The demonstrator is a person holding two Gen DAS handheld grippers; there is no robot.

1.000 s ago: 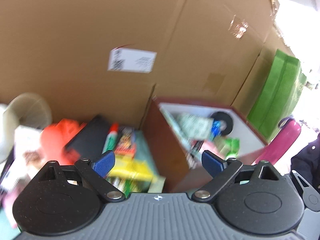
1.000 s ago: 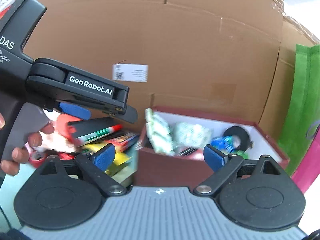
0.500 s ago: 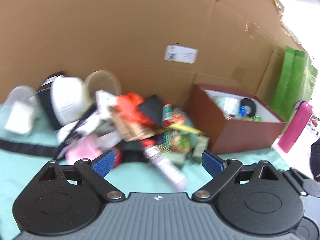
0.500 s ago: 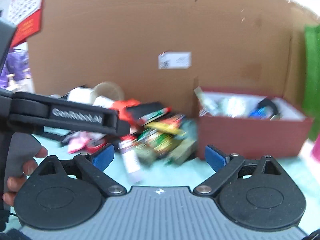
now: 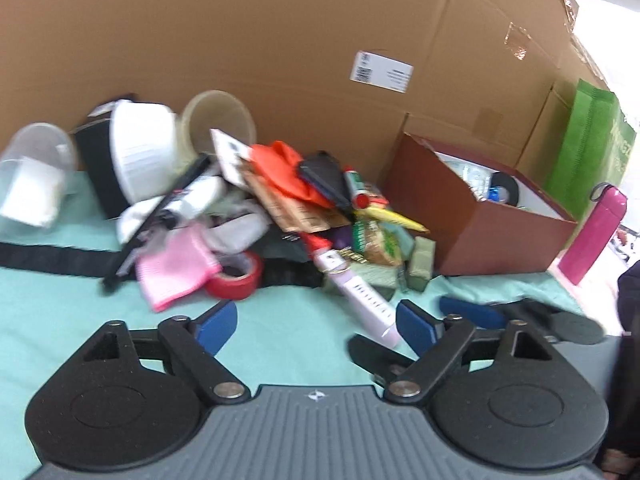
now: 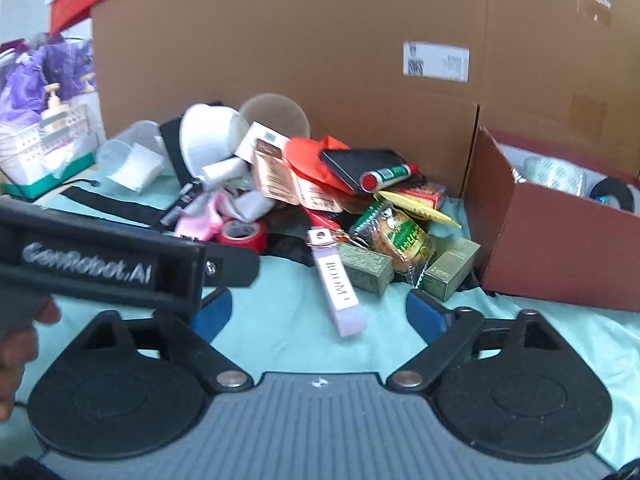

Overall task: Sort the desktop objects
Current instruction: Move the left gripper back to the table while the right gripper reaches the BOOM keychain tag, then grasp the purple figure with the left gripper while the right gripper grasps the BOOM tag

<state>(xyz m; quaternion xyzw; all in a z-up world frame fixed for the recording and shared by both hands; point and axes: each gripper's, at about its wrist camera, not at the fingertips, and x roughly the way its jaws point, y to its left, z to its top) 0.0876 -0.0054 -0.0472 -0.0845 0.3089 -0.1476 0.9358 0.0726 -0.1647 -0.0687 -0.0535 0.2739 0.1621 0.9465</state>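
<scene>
A heap of desk items lies on the teal cloth. It includes a lilac "BOOM!" key tag, a red tape roll, two small green boxes, a snack packet, a red-capped marker, a black wallet and a pink cloth. To the right stands a brown box holding a black tape roll. My left gripper and right gripper hover short of the heap. Their jaws are closing with nothing between them.
A tall cardboard wall backs the heap. A white bowl, clear cups and a black strap lie at the left. A green bag and a pink bottle stand right of the box, a white basket far left.
Both grippers have pulled back from the box and heap and sunk toward the cloth, so the whole heap now shows. The jaws of both stand slightly narrower.
</scene>
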